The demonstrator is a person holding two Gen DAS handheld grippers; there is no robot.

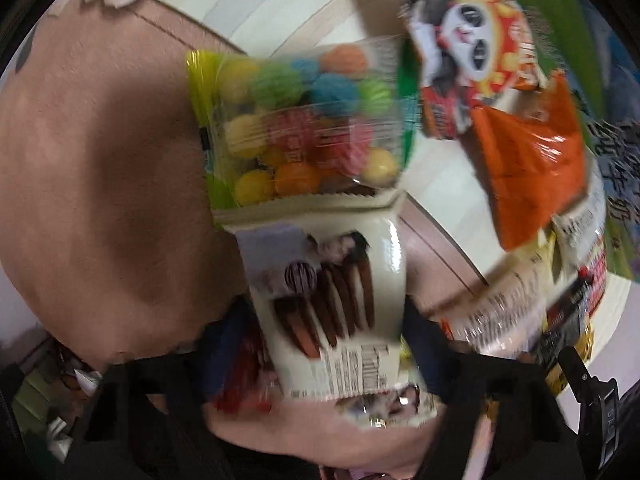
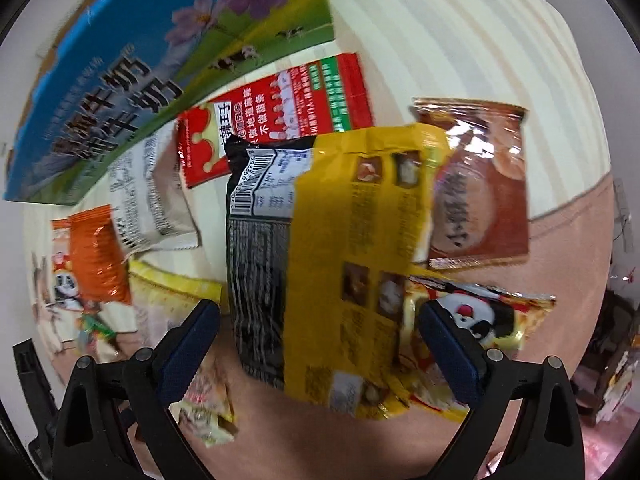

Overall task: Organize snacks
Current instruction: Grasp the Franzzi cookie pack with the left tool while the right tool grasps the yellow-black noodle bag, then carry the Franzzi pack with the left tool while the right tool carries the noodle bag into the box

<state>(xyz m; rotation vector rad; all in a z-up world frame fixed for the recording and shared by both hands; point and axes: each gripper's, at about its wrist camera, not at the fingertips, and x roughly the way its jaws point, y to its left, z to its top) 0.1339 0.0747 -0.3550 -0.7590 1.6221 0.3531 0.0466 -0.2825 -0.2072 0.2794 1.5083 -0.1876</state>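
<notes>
In the left wrist view my left gripper (image 1: 320, 392) is shut on a cream packet of chocolate sandwich cookies (image 1: 332, 280), with a bag of coloured candy balls (image 1: 304, 120) just beyond it. In the right wrist view my right gripper (image 2: 320, 344) is open, its blue-padded fingers (image 2: 188, 344) on either side of a yellow and black snack bag (image 2: 340, 248) lying on the surface. A red sachet (image 2: 280, 112), a brown pouch (image 2: 480, 184) and a panda packet (image 2: 476, 316) lie around it.
A blue and green milk carton box (image 2: 132, 72) lies at the back left. An orange packet (image 2: 96, 256) and a white packet (image 2: 148, 196) lie left of the bag. The surface is pink cloth (image 1: 80, 160) and cream striped mat (image 2: 460, 40).
</notes>
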